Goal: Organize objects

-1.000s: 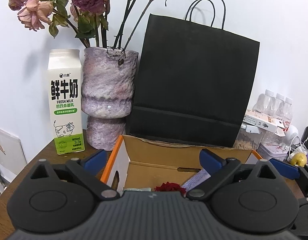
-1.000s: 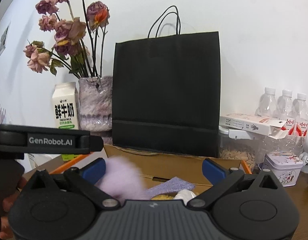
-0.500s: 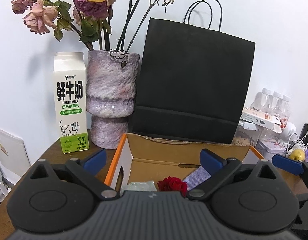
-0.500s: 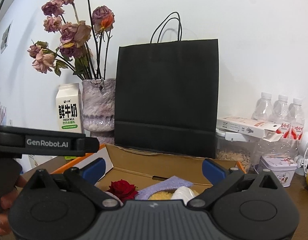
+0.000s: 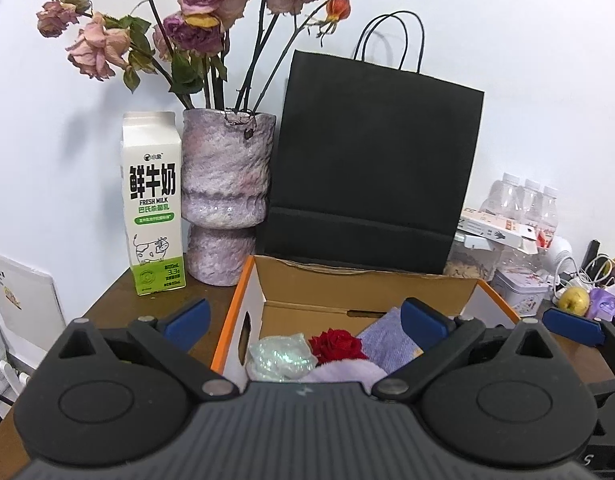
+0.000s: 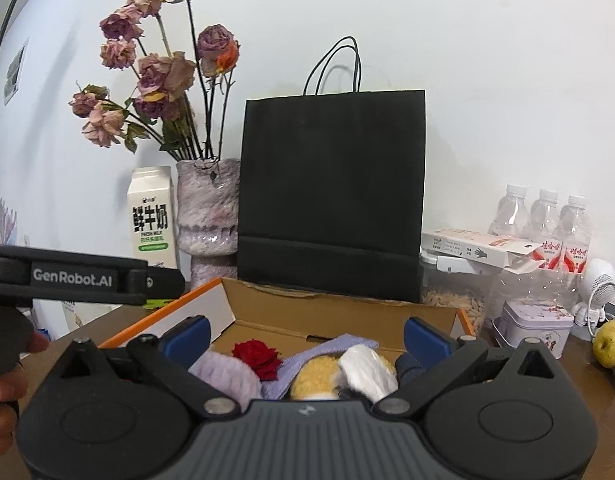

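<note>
Left wrist view: the left gripper (image 5: pixel 305 316) gapes wide and empty above the cardboard box (image 5: pixel 363 286), lower centre. The right gripper (image 6: pixel 305 334) is equally wide, holding nothing.

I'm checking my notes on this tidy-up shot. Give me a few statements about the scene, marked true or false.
1. A red rose lies inside the cardboard box. True.
2. The milk carton stands to the right of the black paper bag. False: it stands left of the vase, which is left of the bag.
3. The left gripper is open and holds nothing. True.
4. The right gripper is clamped on the rose. False: it is open, with the rose lying in the box.
5. The box holds only the rose. False: a purple cloth and other soft items lie there too.
</note>
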